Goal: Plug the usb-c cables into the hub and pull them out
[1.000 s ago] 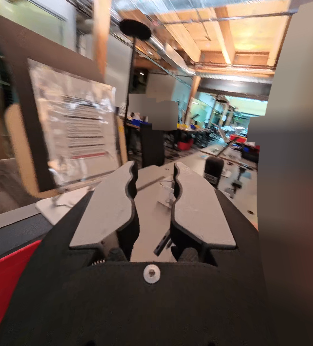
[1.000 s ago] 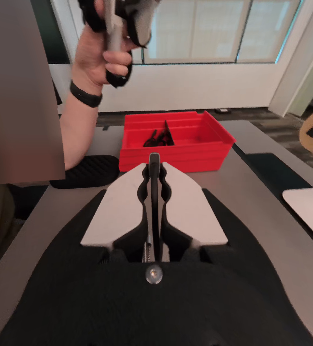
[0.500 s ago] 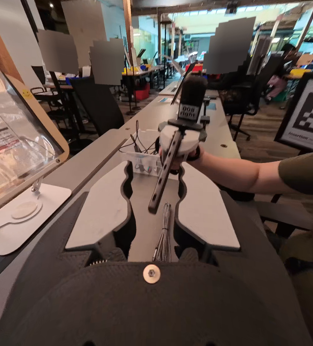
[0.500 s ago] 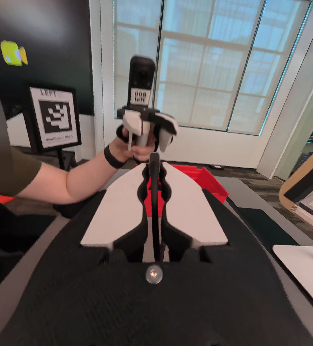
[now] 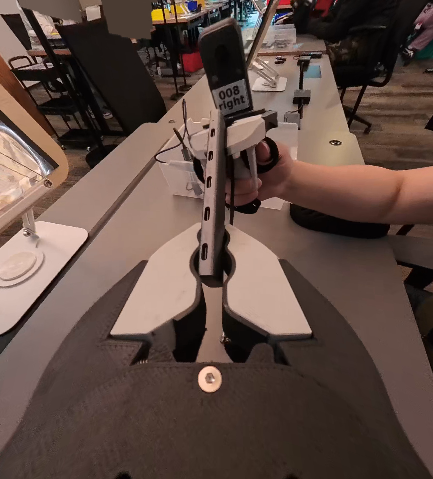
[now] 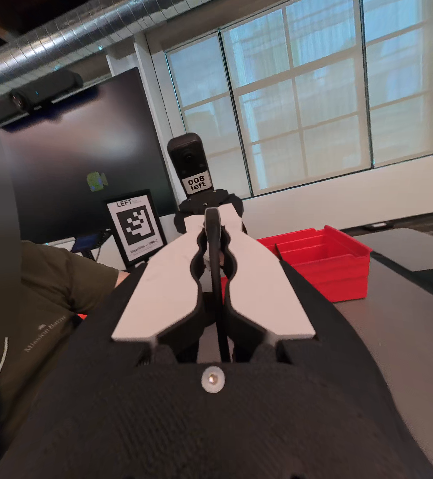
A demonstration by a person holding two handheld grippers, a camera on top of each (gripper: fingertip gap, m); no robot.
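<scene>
Between the left hand-held gripper [image 5: 212, 255] fingers, one five-port hub [image 5: 212, 197]

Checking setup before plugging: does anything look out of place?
The hub is off the table, tilted in midair, gripped at both ends by the left gripper and right gripper; its visible ports are empty.

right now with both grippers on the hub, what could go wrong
1. The left gripper clamps only the bottom end of the hub. If the right gripper lets go, the long bar may pivot or slip.
2. The thin black cable hanging beside the hub could snag.
</scene>
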